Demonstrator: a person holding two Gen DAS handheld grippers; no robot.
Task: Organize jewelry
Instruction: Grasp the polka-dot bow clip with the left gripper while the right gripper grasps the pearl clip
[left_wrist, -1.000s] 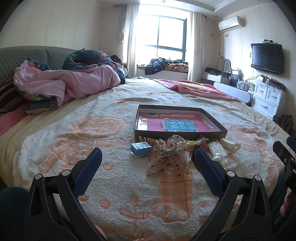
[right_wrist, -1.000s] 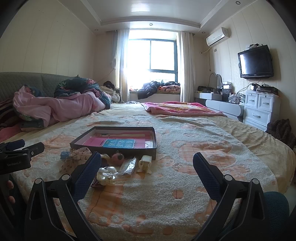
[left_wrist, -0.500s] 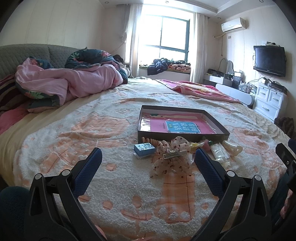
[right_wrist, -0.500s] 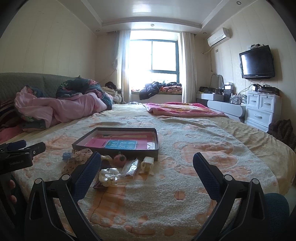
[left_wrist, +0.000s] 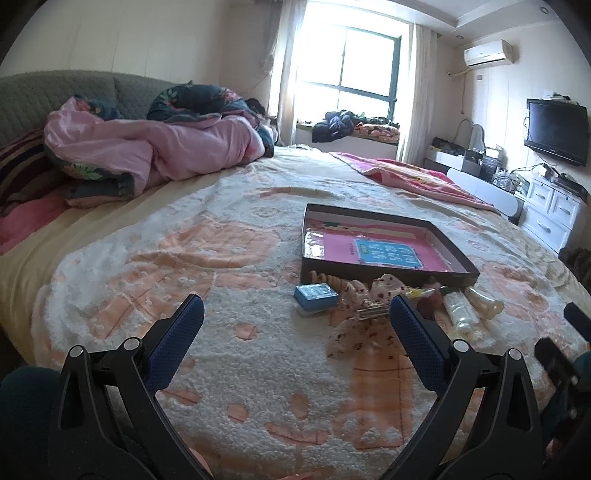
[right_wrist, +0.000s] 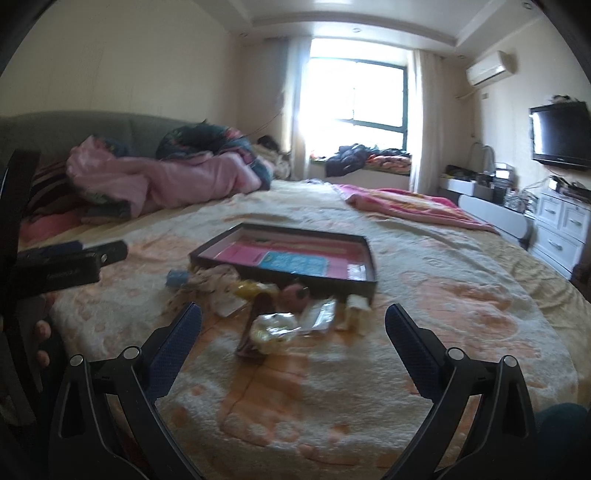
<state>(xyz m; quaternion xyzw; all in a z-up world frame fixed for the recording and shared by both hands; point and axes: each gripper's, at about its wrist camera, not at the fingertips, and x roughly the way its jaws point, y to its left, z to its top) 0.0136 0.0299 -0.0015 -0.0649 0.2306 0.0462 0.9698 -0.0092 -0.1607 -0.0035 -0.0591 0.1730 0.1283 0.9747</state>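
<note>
A shallow dark box (left_wrist: 458, 236) with a pink lining lies open on the bed; it also shows in the right wrist view (right_wrist: 364, 258). Loose pieces lie along its near side: a small blue box (left_wrist: 316, 295), a floral fabric bow with a metal clip (left_wrist: 369, 314), a clear packet (left_wrist: 460, 312), a pink round piece (right_wrist: 293, 297) and a pale bundled piece (right_wrist: 275, 326). My left gripper (left_wrist: 295, 325) is open and empty, left of and short of the pile. My right gripper (right_wrist: 293, 332) is open and empty, with the pale piece between its fingers' line of sight.
The bed has a fluffy white and orange blanket (left_wrist: 207, 258). A pink duvet (left_wrist: 155, 155) is heaped at the far left. A pink blanket (left_wrist: 410, 177) lies at the far right. White drawers (left_wrist: 554, 214) and a wall television (left_wrist: 556, 131) stand right of the bed.
Both grippers have moved closer to the pile and swung left. The pile now sits further right in the left view and nearer the middle in the right view. Both stay open.
</note>
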